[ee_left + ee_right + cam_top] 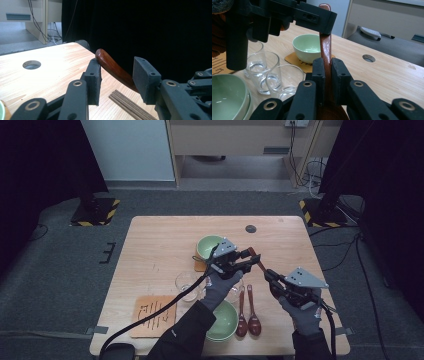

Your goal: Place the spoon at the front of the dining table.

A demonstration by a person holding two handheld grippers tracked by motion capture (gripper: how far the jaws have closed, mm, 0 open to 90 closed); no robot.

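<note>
My right gripper (269,275) (327,63) is shut on the handle of a dark wooden spoon (259,264) (325,45) and holds it above the table, handle end raised. The left gripper (250,256) (117,65) reaches across to that handle's free end (110,65). In the left gripper view the handle lies between its jaws, against the left pad (94,75), with a gap to the right pad (146,77), so this gripper is open. One of its jaws (312,16) crosses the top of the right gripper view.
On a coaster (292,58) stands a pale green bowl (209,246) (307,46). Clear glasses (186,282) (263,67) stand mid-table. Stacked green bowls (224,320) (224,95) and two wooden spoons (248,312) lie near the front edge. Chopsticks (130,106), a wooden mat (154,315) and a table hole (250,228) are also here.
</note>
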